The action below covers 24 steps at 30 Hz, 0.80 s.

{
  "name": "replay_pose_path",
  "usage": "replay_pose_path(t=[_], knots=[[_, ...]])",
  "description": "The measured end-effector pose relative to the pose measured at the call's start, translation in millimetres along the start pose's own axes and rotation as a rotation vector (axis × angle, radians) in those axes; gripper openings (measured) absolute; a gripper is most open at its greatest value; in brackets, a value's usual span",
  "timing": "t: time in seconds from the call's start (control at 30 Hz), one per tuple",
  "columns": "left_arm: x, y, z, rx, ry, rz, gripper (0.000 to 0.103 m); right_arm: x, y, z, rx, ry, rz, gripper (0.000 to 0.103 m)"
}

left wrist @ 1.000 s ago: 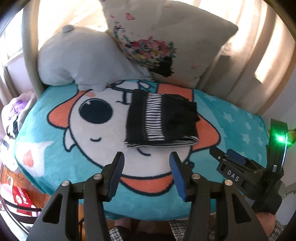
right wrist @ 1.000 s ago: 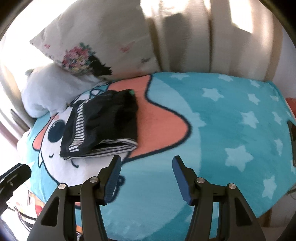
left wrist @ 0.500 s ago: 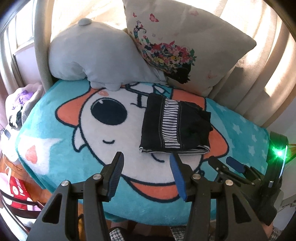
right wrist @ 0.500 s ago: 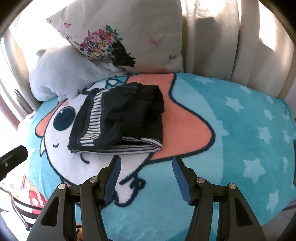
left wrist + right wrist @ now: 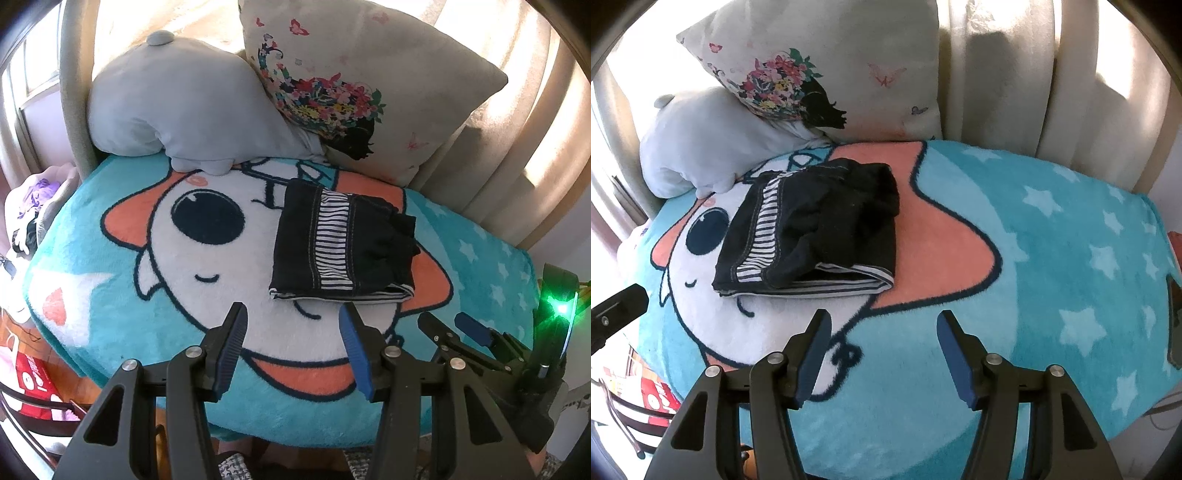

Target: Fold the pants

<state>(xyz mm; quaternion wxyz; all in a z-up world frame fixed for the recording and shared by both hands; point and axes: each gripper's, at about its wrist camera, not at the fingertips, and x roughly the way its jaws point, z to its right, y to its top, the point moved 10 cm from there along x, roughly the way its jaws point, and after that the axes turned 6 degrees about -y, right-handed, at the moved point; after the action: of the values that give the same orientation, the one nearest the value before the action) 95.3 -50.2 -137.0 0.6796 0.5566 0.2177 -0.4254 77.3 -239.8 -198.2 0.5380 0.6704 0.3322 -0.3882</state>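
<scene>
The dark pants (image 5: 343, 243) with a black-and-white striped band lie folded into a thick rectangle on the teal cartoon blanket (image 5: 122, 295); the right wrist view shows the pants (image 5: 816, 229) from the other side, layered edges facing me. My left gripper (image 5: 291, 317) hovers just short of the bundle's near edge, open, nothing between its blue pads. My right gripper (image 5: 882, 321) hangs open over the blanket (image 5: 1071, 258), a little right of the bundle's near corner, and appears at the lower right as the right gripper (image 5: 447, 321) in the left wrist view. Neither touches the pants.
A grey plush pillow (image 5: 177, 107) and a floral cushion (image 5: 351, 88) lean at the back against beige curtains (image 5: 1004, 74). Clutter and a red-and-white bag (image 5: 33, 384) sit on the floor at the left. The blanket's starred right half (image 5: 1100, 266) is bare.
Both views have tilted so the folded pants sit lower and closer to the fingertips than a second ago. The pants themselves have not moved; both grippers stay open.
</scene>
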Motion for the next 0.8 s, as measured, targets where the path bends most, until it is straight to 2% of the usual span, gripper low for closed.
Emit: replay_pose_path(t=[0.33,0.8], knots=[[-1.7,-3.1,-13.1,-0.025,0.026,-0.006,0.051,0.6,-0.6,-11.3,-0.024,0.021,-0.003,0.065],[4.0,-6.8,-6.9,-0.012,0.059,-0.025,0.051,3.4,-1.1,-5.5,-0.013,0.028,-0.008,0.065]])
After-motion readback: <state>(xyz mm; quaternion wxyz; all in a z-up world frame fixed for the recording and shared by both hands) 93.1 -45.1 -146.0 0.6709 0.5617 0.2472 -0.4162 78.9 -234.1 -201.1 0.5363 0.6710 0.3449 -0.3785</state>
